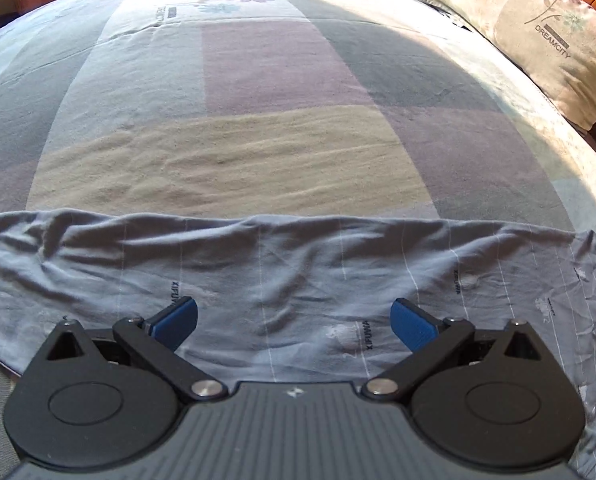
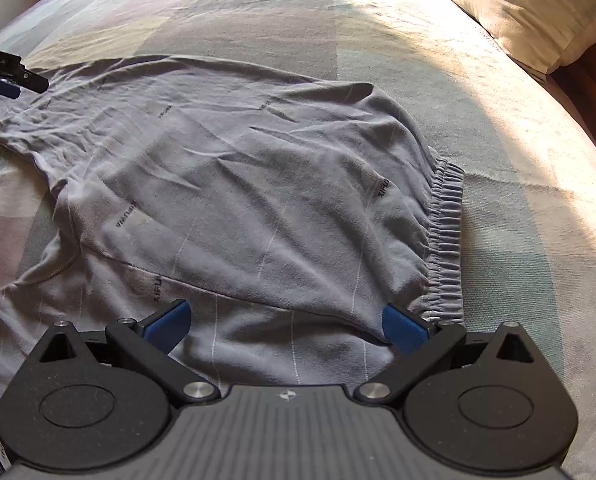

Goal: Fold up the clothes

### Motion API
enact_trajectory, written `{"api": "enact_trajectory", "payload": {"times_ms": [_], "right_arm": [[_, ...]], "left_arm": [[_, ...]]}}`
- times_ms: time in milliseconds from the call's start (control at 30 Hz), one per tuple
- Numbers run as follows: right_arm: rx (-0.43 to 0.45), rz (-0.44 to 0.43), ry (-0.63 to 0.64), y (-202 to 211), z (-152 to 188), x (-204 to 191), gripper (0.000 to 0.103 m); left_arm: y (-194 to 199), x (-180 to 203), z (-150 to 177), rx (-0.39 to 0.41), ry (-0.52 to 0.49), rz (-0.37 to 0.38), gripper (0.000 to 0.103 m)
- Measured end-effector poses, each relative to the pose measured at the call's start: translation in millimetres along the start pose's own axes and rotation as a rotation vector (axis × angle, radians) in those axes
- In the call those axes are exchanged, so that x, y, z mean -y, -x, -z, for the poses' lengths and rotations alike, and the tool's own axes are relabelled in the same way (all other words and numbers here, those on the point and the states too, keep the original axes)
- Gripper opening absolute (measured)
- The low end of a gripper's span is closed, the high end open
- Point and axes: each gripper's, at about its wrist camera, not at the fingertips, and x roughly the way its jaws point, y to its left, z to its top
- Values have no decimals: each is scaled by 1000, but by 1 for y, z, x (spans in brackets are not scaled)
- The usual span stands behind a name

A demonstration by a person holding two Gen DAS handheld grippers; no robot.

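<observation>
Grey trousers (image 2: pixel 238 184) with thin white stripes and small printed words lie spread on the bed, the gathered elastic waistband (image 2: pixel 443 236) at the right. My right gripper (image 2: pixel 286 326) hovers open over the near edge of the waist end, nothing between its blue pads. In the left wrist view the same trousers (image 1: pixel 282 280) stretch across as a wrinkled band. My left gripper (image 1: pixel 294 322) stands open just above the cloth, holding nothing. The left gripper (image 2: pixel 4 80) also shows at the far left of the right wrist view, near the leg end.
A patchwork bedsheet (image 1: pixel 258 100) in grey, mauve and beige covers the bed. A floral pillow (image 1: pixel 553 36) lies at the far right corner by a wooden frame. Strong sunlight falls across the right side of the sheet (image 2: pixel 477 92).
</observation>
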Motion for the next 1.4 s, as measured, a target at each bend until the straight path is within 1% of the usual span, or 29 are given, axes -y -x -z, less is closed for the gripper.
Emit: {"api": "enact_trajectory", "payload": {"times_ms": [67, 167, 300, 400, 433, 467, 533, 567, 600, 700, 833, 900, 1067, 1133, 1167, 1200, 1233, 1267, 1333, 1400], "right_arm": [[41, -1, -33, 8, -11, -6, 103], [82, 8, -21, 10, -30, -25, 103], [118, -11, 10, -2, -52, -54, 103], [126, -25, 4, -16, -57, -73, 103], [122, -28, -1, -21, -57, -78, 103], [105, -28, -5, -27, -56, -82, 103], [46, -12, -15, -40, -51, -88, 103], [36, -2, -18, -44, -48, -91, 103], [42, 7, -20, -44, -46, -92, 103], [34, 13, -28, -45, -47, -93, 103], [14, 18, -14, -48, -50, -94, 103], [14, 24, -9, -49, -51, -96, 103], [18, 38, -12, -50, -51, -98, 103], [22, 42, -12, -51, -51, -99, 103], [23, 44, -11, -51, -51, -99, 103], [22, 45, -10, -51, -52, -99, 103], [23, 46, -10, -51, -52, -100, 103], [23, 46, -10, -51, -52, -100, 103], [24, 48, -10, -52, -52, -100, 103], [24, 49, -10, -52, -52, -100, 103]], "left_arm": [[-3, -17, -5, 15, 25, -20, 102], [-11, -34, -11, 32, 36, -26, 102], [-17, -31, -15, 77, -2, 44, 102], [-23, -22, -17, 113, -47, 87, 102], [-26, -21, -18, 112, -56, 96, 102], [-32, -20, -16, 92, -54, 105, 102], [-43, -19, -13, 54, -50, 122, 102], [-42, -18, -12, 50, -72, 121, 102], [-41, -16, -12, 47, -94, 120, 102], [-27, -23, -14, 67, -100, 135, 102], [-21, -44, -10, 68, -51, 120, 102], [-27, -53, -4, 42, -38, 118, 102], [-6, -44, 8, 98, -81, 125, 102], [-1, -31, 19, 103, -179, 126, 102], [-3, -25, 25, 89, -225, 121, 102], [-7, -20, 32, 58, -266, 111, 102], [-11, -19, 37, 32, -284, 95, 102], [-12, -16, 44, 41, -317, 66, 102], [-6, -13, 51, 52, -341, 52, 102], [1, -11, 52, 65, -340, 48, 102]]}}
